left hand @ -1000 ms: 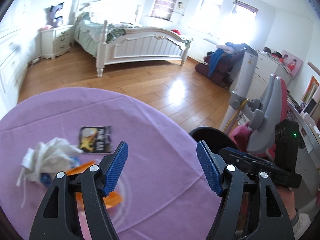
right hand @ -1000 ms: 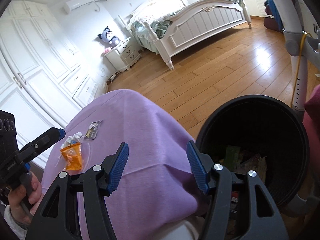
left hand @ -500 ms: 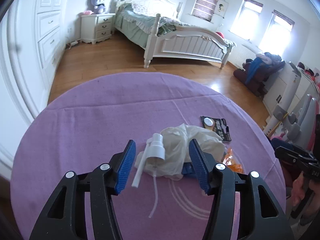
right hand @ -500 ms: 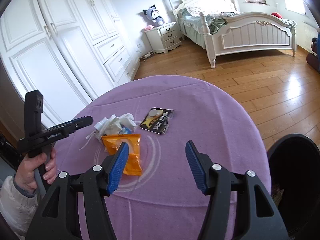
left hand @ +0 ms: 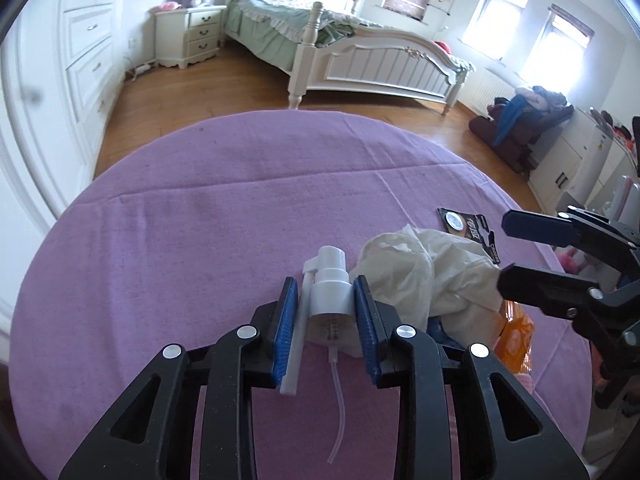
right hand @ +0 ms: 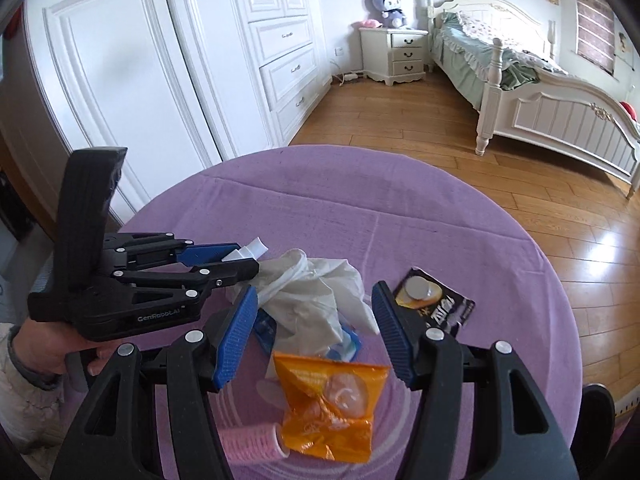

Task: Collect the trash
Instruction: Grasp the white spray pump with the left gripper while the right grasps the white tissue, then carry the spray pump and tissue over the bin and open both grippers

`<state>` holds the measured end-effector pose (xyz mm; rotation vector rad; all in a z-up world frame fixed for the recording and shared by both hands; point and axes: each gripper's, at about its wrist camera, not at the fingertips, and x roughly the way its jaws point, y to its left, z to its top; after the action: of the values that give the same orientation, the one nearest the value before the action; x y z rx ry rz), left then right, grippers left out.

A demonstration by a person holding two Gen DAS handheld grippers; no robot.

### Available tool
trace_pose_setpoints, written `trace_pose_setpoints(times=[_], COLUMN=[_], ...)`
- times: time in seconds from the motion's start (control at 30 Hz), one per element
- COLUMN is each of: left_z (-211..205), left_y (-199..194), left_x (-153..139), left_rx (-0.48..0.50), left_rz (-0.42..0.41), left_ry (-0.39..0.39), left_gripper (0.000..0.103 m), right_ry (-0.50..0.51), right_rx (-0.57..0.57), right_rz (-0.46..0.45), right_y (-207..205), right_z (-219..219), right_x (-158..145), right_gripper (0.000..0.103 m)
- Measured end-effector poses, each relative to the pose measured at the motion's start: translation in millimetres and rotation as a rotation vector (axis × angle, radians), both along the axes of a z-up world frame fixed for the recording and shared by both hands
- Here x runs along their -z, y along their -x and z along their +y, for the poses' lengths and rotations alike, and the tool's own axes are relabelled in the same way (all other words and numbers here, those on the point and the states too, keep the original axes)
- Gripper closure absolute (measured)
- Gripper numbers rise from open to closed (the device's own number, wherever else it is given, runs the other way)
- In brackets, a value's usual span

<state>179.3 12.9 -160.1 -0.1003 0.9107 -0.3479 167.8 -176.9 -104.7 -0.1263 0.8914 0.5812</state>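
Bedroom floorboards, a white bed and a nightstand fill the upper part of the left wrist view, and below them a round bench point(left hand: 192, 232) under a purple cloth takes up the middle of the frame. Low in the centre the left gripper point(left hand: 325, 322) has its jaws drawn in on a white spray-pump head point(left hand: 330, 280), pads touching its collar on both sides, while the thin dip tube point(left hand: 338, 412) trails toward the bottom edge. Just right of it lies a crumpled white tissue wad point(left hand: 432, 272), with a black battery card point(left hand: 468, 228) beyond it and an orange wrapper point(left hand: 516, 340) at the right, partly behind the right gripper's fingers. The likely trouble is that the round, slick pump twists or slips out on lifting, or that the loose tube snags the tissue and drags it along. In the right wrist view, white wardrobe doors fill the upper left and the bench point(right hand: 400, 216) sits mid-frame. The right gripper point(right hand: 314, 336) hovers with jaws spread wide and holding nothing, bracketing the tissue wad point(right hand: 316, 292) and a blue packet point(right hand: 348, 344) under it, with the orange wrapper point(right hand: 332, 396) directly below and a pink roller point(right hand: 252, 444) at the bottom. Closing here could catch several pieces unevenly and drop one. The left gripper point(right hand: 236, 262) shows at centre left, the pump's white tip poking out.
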Motion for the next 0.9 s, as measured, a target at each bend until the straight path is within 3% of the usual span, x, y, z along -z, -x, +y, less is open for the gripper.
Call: trace_pose_setpoints(times=[0.23,0.27,0.3,0.4,0.43,0.5,0.7,0.8,0.9], left_z=[34,38,40,45,45,44,31,18,3], left_y=[16,18,20,26,27,30,44,50,54], left_x=[-6,-7,-8,-9,-9,-8,-19,-31,-45], left_rx=[-0.067,-0.071,-0.074,-0.079,-0.080,-0.079,-0.051,-0.030,-0.004], left_rz=[-0.028,-0.030,-0.032,-0.032,-0.030,-0.028,-0.055,-0.080,-0.102], left_ry=[0.056,0.060,0.064,0.077,0.080,0.083,0.086,0.089,0.087], left_gripper=[0.073,0.073,0.073,0.073,0.073,0.073,0.073,0.073,0.073], right_ry=[0.124,0.137,0.140,0.121,0.107,0.070,-0.103,-0.210,-0.253], right_rx=[-0.057,-0.067,-0.079,-0.081,-0.076,-0.060,0.024,0.055,0.085], right_rz=[0.095,0.104,0.112,0.091,0.082,0.050,-0.070,-0.080,-0.115], right_y=[-24,-24,-24,-21,-20,-17,-2,7,18], right_z=[36,39,42,42,40,33,-4,-28,-47], right_x=[28,32,34,31,28,18,-27,-46,-60], right_gripper=[0.046,0.051,0.064,0.083,0.089,0.092,0.093,0.093,0.093])
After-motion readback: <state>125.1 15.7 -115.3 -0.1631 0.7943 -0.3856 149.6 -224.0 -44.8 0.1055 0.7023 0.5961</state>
